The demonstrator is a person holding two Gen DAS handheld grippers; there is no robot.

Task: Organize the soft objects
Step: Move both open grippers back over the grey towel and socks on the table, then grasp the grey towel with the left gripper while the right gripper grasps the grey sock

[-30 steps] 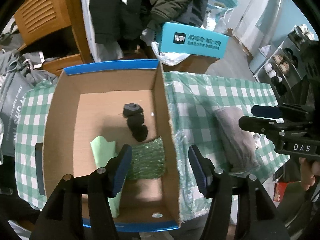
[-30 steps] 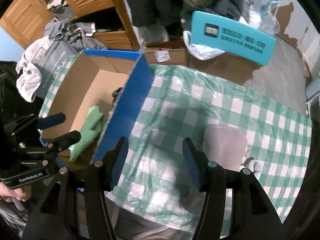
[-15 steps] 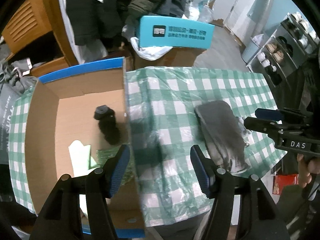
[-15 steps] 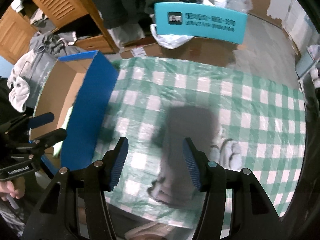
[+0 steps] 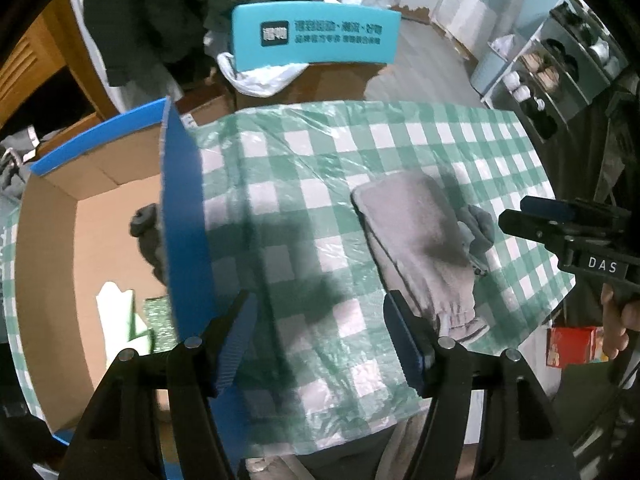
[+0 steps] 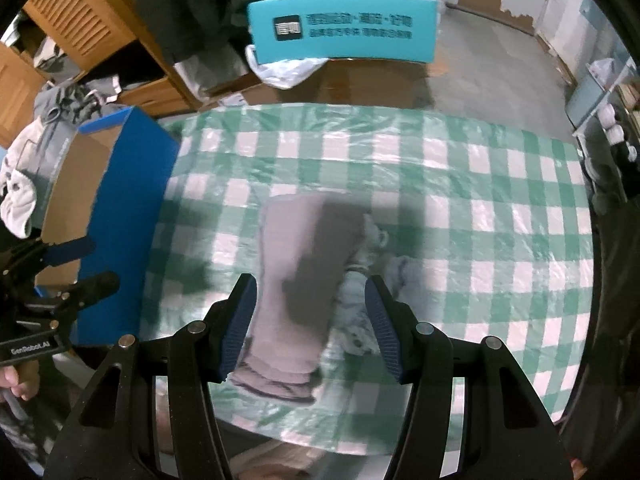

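Since 1 s ago the left gripper [image 5: 320, 336] has shifted off the cardboard box [image 5: 184, 216] and now hangs over the checked tablecloth [image 5: 304, 168], fingers spread, grasping nothing. The right gripper [image 6: 310, 322] has come over the grey folded garment [image 6: 298, 276], fingers also released and empty. The garment lies flat on the cloth, right of the box, well apart from it; its long axis runs from the far edge toward the near edge, cuffed end nearest. A paler grey piece [image 6: 372, 256] lies against its right side.
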